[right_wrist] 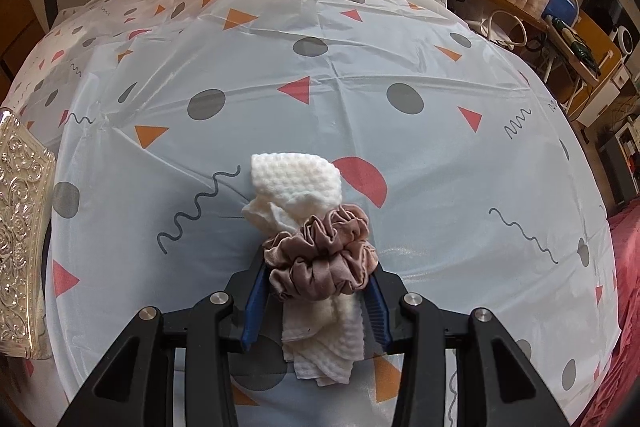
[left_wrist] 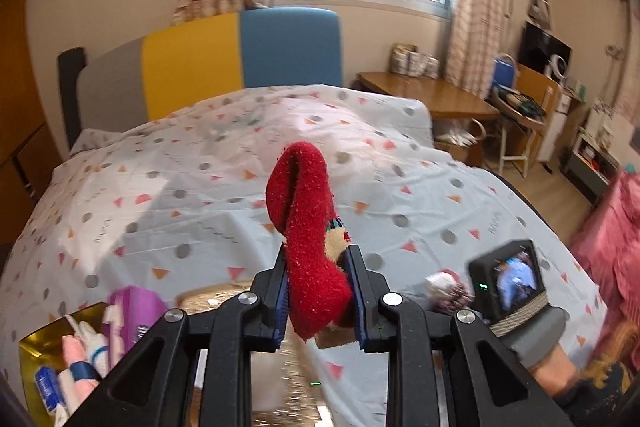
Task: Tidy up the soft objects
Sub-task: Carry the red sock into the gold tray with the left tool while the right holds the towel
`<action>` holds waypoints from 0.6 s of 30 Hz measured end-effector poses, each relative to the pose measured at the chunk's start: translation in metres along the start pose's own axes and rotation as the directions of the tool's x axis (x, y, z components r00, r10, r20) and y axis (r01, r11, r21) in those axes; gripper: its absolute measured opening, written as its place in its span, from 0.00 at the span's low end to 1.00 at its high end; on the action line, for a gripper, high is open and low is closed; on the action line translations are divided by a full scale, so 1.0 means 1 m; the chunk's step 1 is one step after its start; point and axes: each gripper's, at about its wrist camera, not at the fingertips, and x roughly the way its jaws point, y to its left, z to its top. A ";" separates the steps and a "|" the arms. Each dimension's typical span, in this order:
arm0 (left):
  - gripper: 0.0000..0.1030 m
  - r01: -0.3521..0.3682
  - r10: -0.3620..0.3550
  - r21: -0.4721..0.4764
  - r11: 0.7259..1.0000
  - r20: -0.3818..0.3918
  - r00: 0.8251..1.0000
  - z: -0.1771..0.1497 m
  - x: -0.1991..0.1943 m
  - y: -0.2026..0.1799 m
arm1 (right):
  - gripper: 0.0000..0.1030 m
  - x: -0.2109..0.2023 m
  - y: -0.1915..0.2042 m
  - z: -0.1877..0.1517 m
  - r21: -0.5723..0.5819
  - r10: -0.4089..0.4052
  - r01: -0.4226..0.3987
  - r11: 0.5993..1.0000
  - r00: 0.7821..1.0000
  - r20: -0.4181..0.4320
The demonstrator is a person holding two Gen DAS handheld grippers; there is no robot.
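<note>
Jaws first, left then right: left gripper (left_wrist: 318, 291) clamped on a red sock (left_wrist: 310, 227) held up in the air over the patterned sheet (left_wrist: 200, 187), just beyond the gold box (left_wrist: 36, 351). Right gripper (right_wrist: 316, 291) pinched around a white cloth (right_wrist: 296, 179) bundled through a brown scrunchie (right_wrist: 324, 251), low over that same sheet, well to the right of the box. Risk from here: floppy sock drooping or sliding out of a thin pinch, cloth slipping free of the scrunchie mid-carry.
</note>
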 end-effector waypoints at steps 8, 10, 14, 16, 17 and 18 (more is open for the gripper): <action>0.25 -0.092 0.096 -0.106 0.990 0.034 0.995 -0.011 -0.029 0.083 | 0.43 0.000 -0.003 0.000 0.012 0.012 -0.012 1.000 1.000 -0.003; 0.25 -0.122 0.128 -0.144 0.982 0.035 0.991 -0.019 -0.039 0.109 | 0.43 -0.001 -0.002 0.000 0.006 0.008 -0.008 1.000 1.000 0.000; 0.25 -0.192 0.200 -0.224 0.955 0.013 0.980 -0.042 -0.055 0.162 | 0.43 -0.001 0.002 0.001 -0.019 -0.011 0.012 1.000 1.000 0.007; 0.25 -0.229 0.235 -0.254 0.940 -0.005 0.972 -0.055 -0.062 0.183 | 0.43 -0.001 0.004 0.000 -0.028 -0.020 0.020 0.999 1.000 0.011; 0.25 -0.252 0.257 -0.274 0.928 -0.017 0.966 -0.064 -0.066 0.196 | 0.43 -0.001 0.005 0.000 -0.031 -0.023 0.024 0.999 1.000 0.012; 0.25 -0.263 0.267 -0.290 0.920 -0.027 0.963 -0.071 -0.069 0.205 | 0.43 -0.001 0.005 -0.001 -0.033 -0.025 0.026 0.999 1.000 0.014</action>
